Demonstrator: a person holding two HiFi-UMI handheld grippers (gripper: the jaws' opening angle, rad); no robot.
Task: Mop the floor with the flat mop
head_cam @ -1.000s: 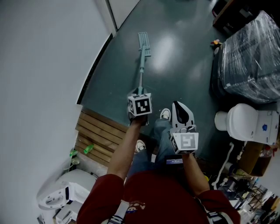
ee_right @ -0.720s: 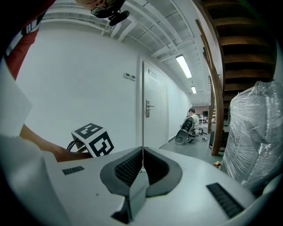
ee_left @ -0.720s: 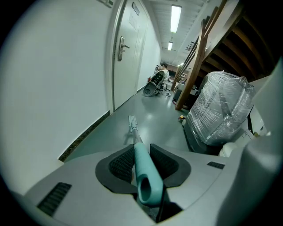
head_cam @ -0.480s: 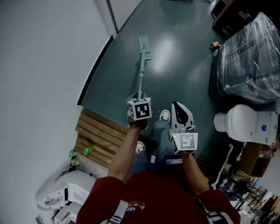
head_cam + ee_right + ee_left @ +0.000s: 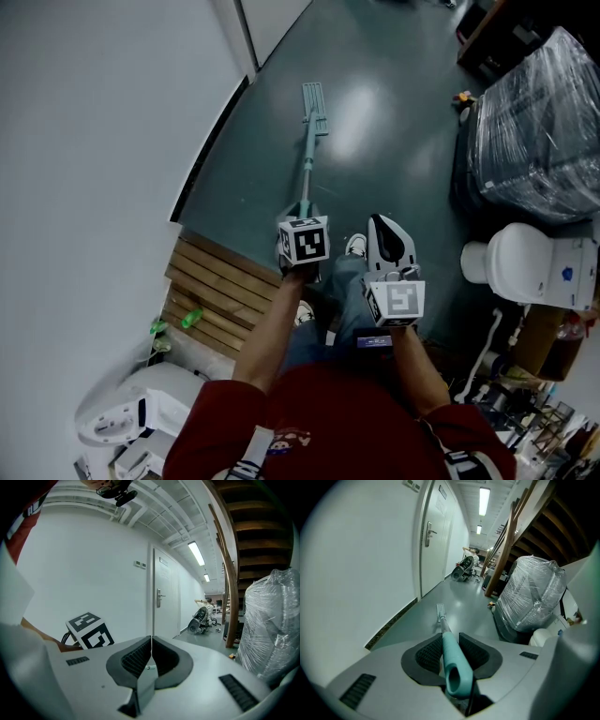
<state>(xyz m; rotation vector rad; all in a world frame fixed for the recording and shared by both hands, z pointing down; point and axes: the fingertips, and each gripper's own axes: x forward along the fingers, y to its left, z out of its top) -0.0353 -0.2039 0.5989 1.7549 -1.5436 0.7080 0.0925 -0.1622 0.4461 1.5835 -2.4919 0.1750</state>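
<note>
A teal flat mop (image 5: 307, 155) stretches away from me over the dark green floor (image 5: 394, 159), its flat head (image 5: 315, 105) down near the white wall. My left gripper (image 5: 302, 234) is shut on the mop's teal handle (image 5: 451, 656), and the pole runs out to the head (image 5: 440, 611) along the corridor. My right gripper (image 5: 391, 246) hangs beside it, to the right, shut with nothing between its jaws; in the right gripper view the jaws (image 5: 151, 652) meet in a thin line.
A wooden slatted board (image 5: 220, 292) lies by the wall at my left. A plastic-wrapped bulky load (image 5: 536, 117) and a white toilet (image 5: 530, 264) stand on the right. A white door (image 5: 432, 536) is on the left wall. Clutter and a person sit far down the corridor (image 5: 465, 566).
The left gripper and the mop have shifted slightly right and forward along the floor. The right gripper has barely moved.
</note>
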